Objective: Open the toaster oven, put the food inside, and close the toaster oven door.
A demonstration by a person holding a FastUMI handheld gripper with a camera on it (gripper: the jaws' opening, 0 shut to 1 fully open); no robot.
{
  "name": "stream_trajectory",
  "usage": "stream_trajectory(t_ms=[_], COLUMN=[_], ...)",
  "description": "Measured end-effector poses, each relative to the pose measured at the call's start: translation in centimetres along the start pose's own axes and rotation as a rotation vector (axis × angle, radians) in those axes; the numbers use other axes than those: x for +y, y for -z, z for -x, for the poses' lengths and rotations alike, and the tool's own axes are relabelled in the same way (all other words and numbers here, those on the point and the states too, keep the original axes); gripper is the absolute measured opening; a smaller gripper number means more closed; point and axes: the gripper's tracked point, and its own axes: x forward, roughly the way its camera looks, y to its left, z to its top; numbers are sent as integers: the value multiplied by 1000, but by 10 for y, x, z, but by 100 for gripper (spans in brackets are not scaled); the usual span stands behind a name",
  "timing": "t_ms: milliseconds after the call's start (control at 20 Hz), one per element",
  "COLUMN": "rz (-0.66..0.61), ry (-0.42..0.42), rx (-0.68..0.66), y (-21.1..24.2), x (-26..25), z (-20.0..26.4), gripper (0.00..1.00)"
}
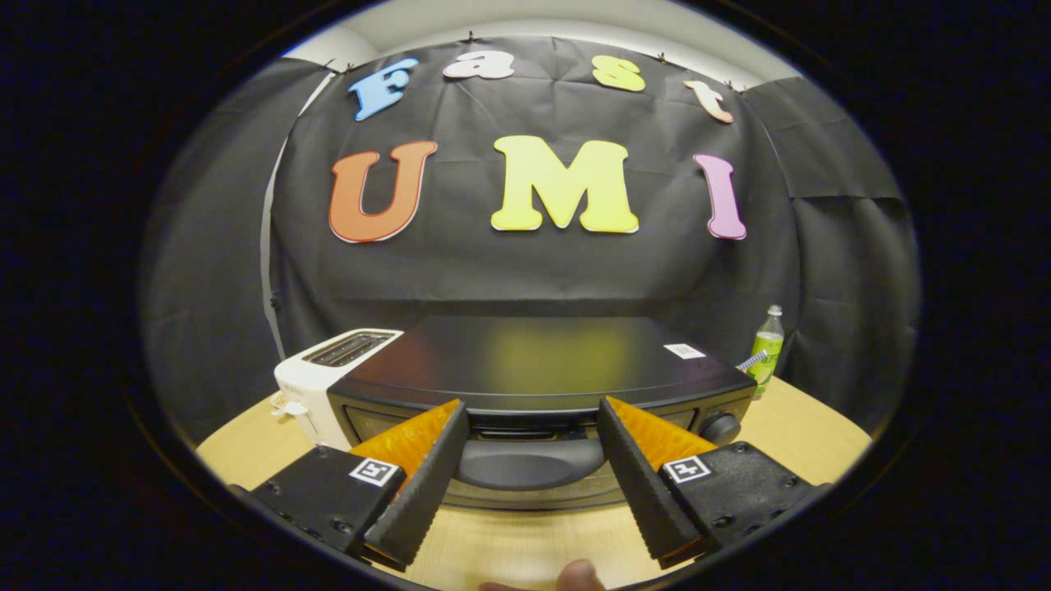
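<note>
- The oven (pixel 538 369) sits on the table (pixel 525 546), just ahead of the gripper (pixel 532 414).
- Its door is shut, so I cannot tell what is inside.
- It is black, with a flat shiny top and a small sticker (pixel 684 350) near the right corner.
- The door handle (pixel 530 461) shows between the fingers, and a knob (pixel 721 428) sits at the right.
- The fingers are spread wide and hold nothing.
- A white toaster (pixel 316 382) stands touching the oven's left side.
- A green bottle (pixel 768 343) stands behind its right corner.

Tongs (pixel 532 414) spread wide, flanking toaster oven (pixel 538 361) door handle (pixel 530 461).
</note>
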Motion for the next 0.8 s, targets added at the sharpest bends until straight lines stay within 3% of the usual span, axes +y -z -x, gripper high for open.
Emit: stream_trajectory(t_ms=[800], rz=[12], ry=[-8], rx=[79], y=[56], x=[-7], z=[72], gripper=[100])
